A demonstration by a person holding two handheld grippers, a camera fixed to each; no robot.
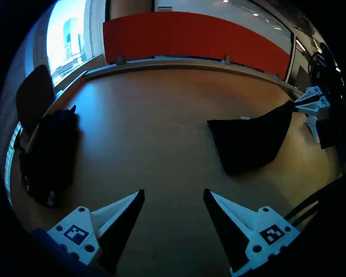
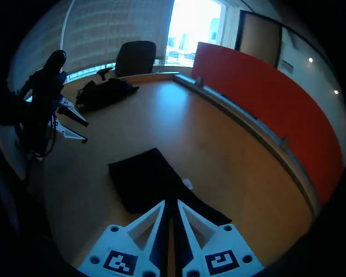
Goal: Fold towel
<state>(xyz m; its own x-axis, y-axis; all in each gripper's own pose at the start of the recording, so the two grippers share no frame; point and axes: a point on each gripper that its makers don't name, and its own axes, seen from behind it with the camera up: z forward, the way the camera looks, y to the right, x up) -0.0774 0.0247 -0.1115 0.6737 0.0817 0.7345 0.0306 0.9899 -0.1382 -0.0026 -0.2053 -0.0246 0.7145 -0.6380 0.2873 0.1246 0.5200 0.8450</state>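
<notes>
Towel: your dark towel (image 1: 249, 143) lies on the bench (image 1: 164, 120), with one corner pulled up off the wood.
Right claw: your right claw (image 2: 170, 205) is pressed together on that raised corner, cloth pinched between both fingers.
Left claw: your left claw (image 1: 173, 191) is spread wide over bare wood, well apart from the towel.
Black bag: the black bag (image 2: 104, 92) sits on the bench near the chair (image 2: 135, 57).
Red partition: the red partition (image 1: 196, 37) runs along the bench's far edge.

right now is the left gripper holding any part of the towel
No, the left gripper has its jaws open over the table, apart from the towel.
</notes>
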